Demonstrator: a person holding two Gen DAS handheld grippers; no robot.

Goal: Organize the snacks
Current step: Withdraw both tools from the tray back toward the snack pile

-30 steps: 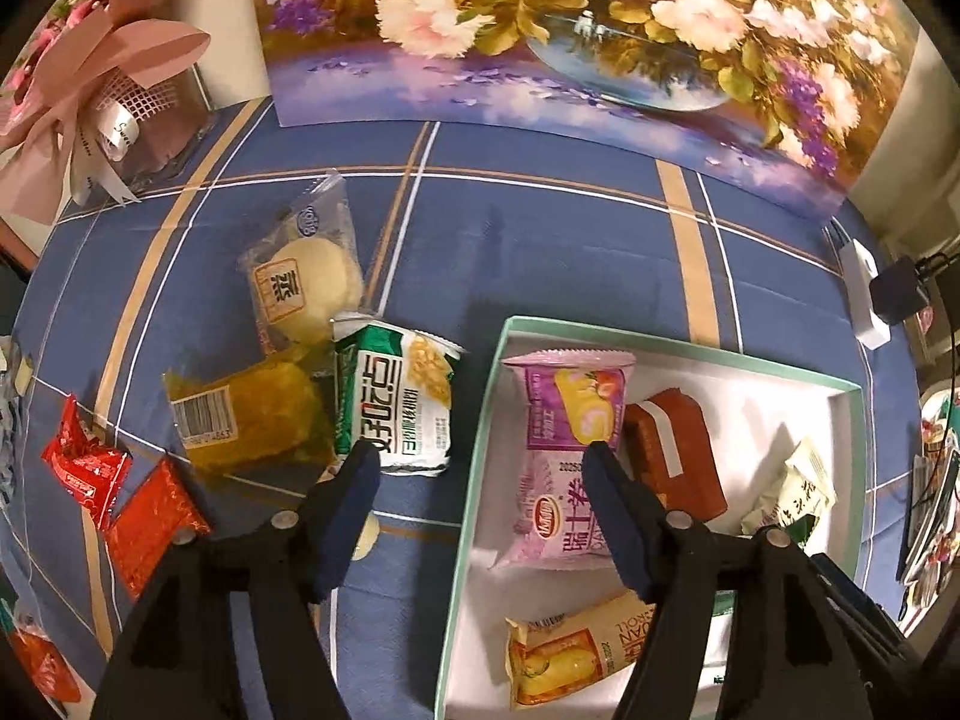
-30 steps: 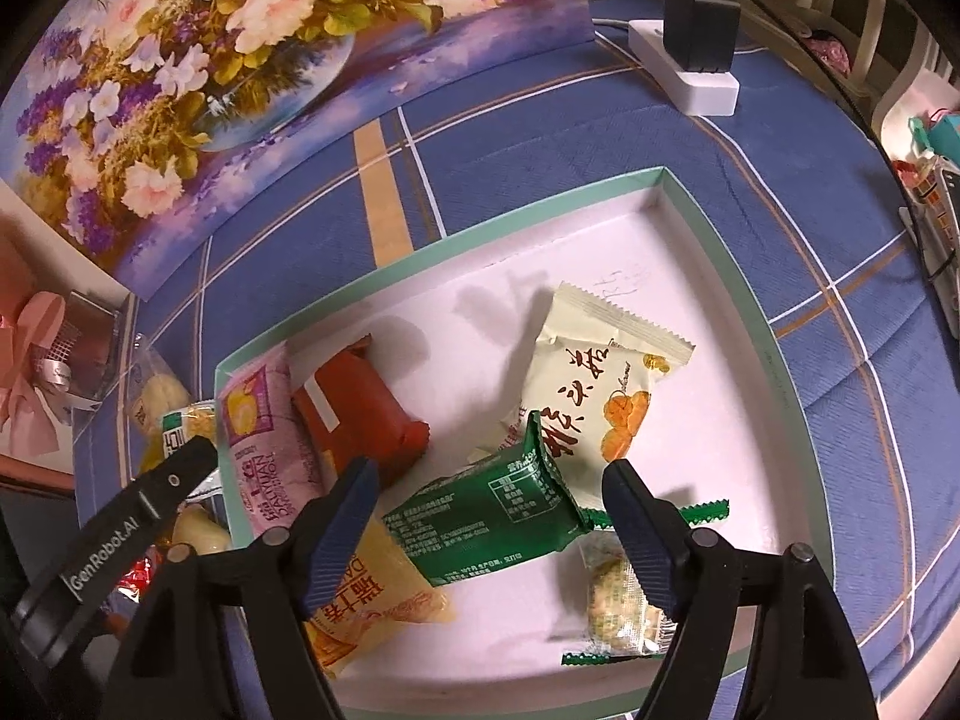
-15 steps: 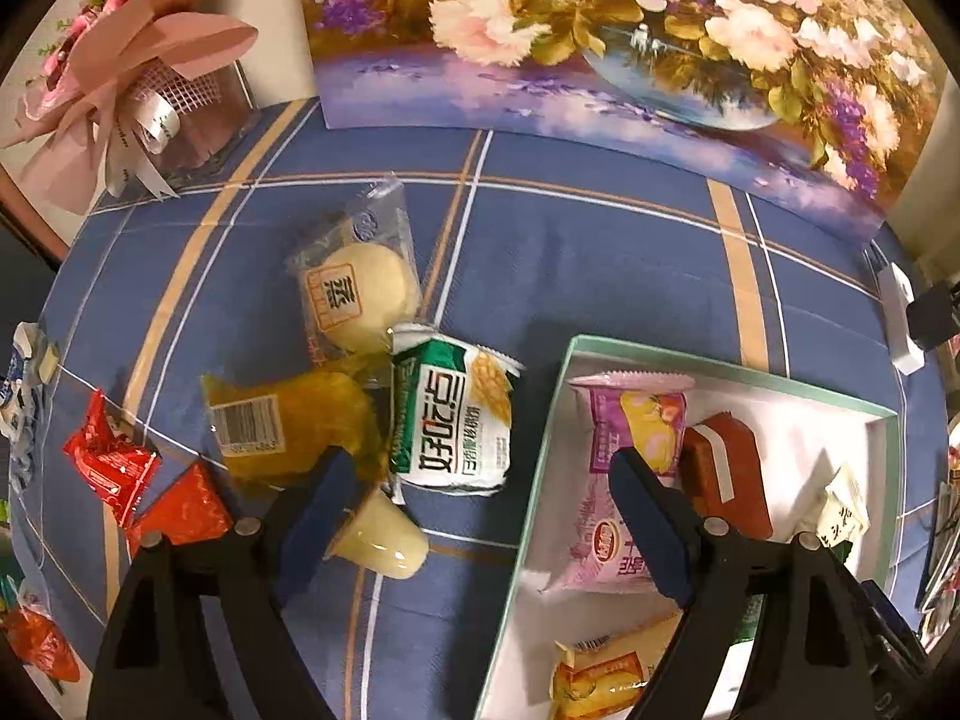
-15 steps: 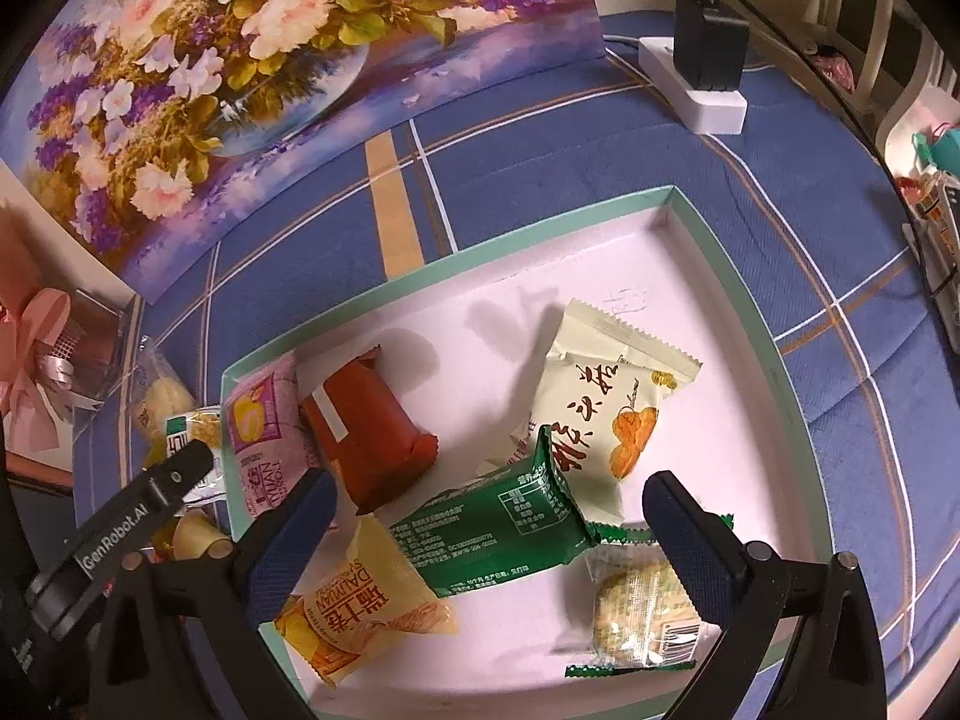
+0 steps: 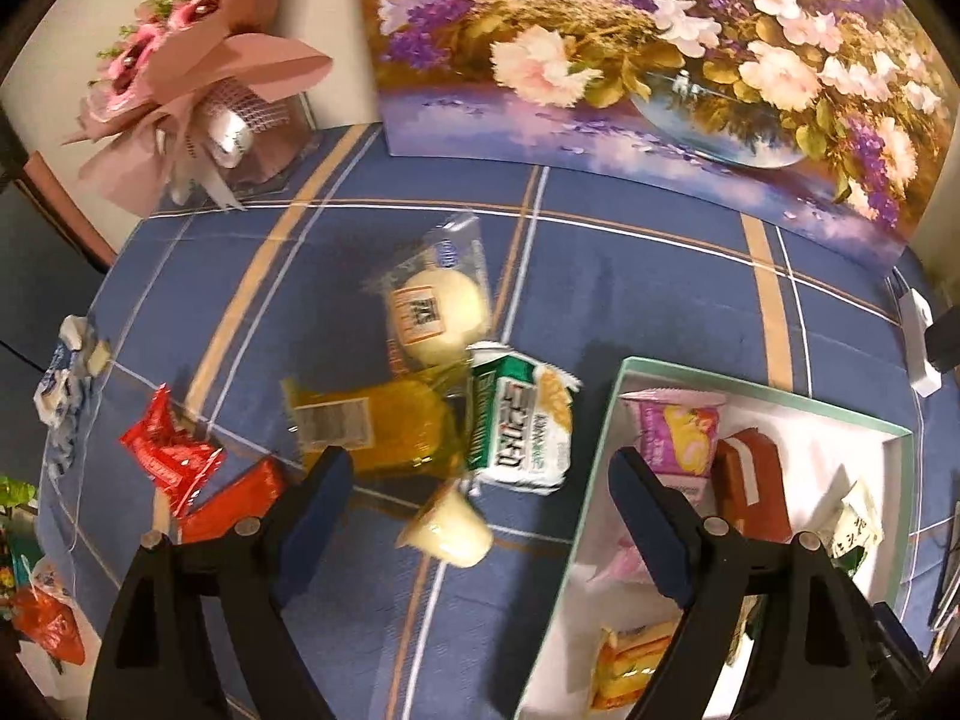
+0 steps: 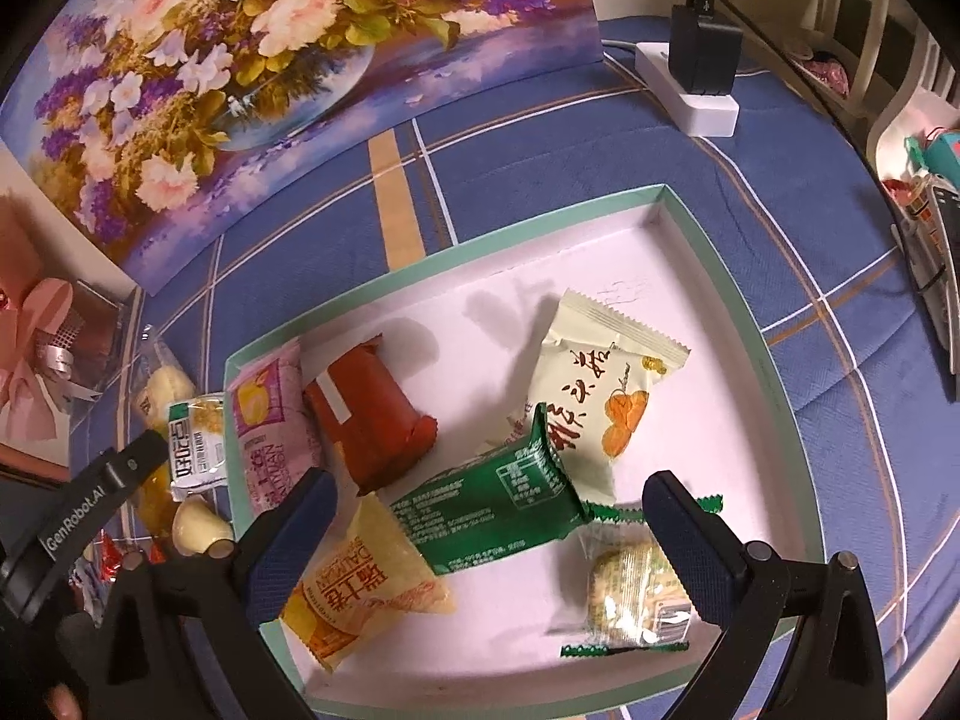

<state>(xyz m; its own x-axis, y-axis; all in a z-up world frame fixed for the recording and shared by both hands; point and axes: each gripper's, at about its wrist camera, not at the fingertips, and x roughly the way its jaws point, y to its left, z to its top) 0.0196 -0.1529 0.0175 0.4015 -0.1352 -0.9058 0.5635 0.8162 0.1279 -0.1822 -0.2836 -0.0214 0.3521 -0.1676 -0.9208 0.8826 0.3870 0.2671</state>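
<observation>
A white tray with a green rim [image 6: 756, 336] holds several snack packets: pink [image 6: 267, 420], red-brown [image 6: 369, 414], cream [image 6: 606, 390], dark green [image 6: 498, 498], yellow [image 6: 354, 594] and a clear-wrapped biscuit [image 6: 630, 594]. My right gripper [image 6: 489, 522] is open and empty above them. Left of the tray [image 5: 591, 498] on the blue cloth lie a green-white packet [image 5: 522, 426], a yellow packet [image 5: 384, 426], a wrapped bun [image 5: 438, 309] and a pale jelly cup [image 5: 447, 531]. My left gripper [image 5: 480, 495] is open and empty just above the jelly cup.
Red packets [image 5: 180, 462] lie at the cloth's left edge. A flower painting [image 5: 660, 60] stands at the back, a pink bouquet [image 5: 198, 78] at back left. A white power strip with a black charger [image 6: 696, 66] sits at back right.
My left gripper has moved left from over the tray's edge to over the loose snacks, bringing the jelly cup between its fingers. My right gripper has drawn back a little and opened wider.
</observation>
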